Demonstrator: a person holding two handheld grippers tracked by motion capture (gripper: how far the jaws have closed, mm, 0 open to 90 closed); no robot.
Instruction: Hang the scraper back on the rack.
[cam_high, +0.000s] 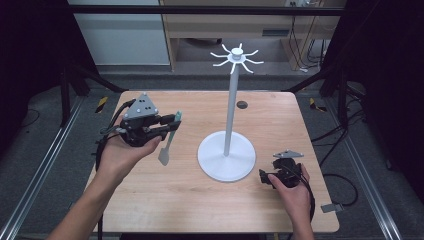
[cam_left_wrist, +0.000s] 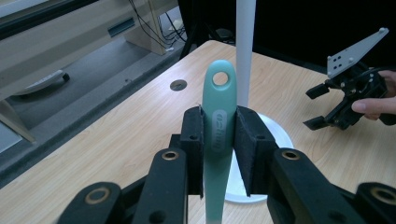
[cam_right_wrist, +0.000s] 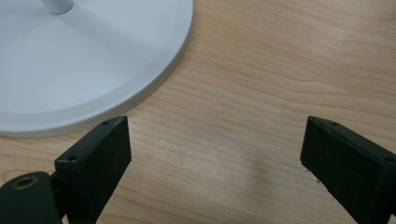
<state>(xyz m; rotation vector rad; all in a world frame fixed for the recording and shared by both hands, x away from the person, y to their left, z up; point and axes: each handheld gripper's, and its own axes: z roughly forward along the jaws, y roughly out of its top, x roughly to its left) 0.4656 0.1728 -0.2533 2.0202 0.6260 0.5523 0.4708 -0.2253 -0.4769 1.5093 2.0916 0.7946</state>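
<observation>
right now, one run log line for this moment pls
left gripper: shut on teal spatula, lifted | right gripper: open, beside stand base | hook stand: hooks bare | table

Even overhead light on the table (cam_high: 150, 210), dark surroundings, soft shadows, slightly blurred close-ups.

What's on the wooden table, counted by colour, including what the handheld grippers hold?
Green: 1, the green-handled spatula clamped in the left gripper.
White: 1, the white hook stand.
Black: 2, the left gripper and the right gripper, open above the table.
Total: 4.
</observation>
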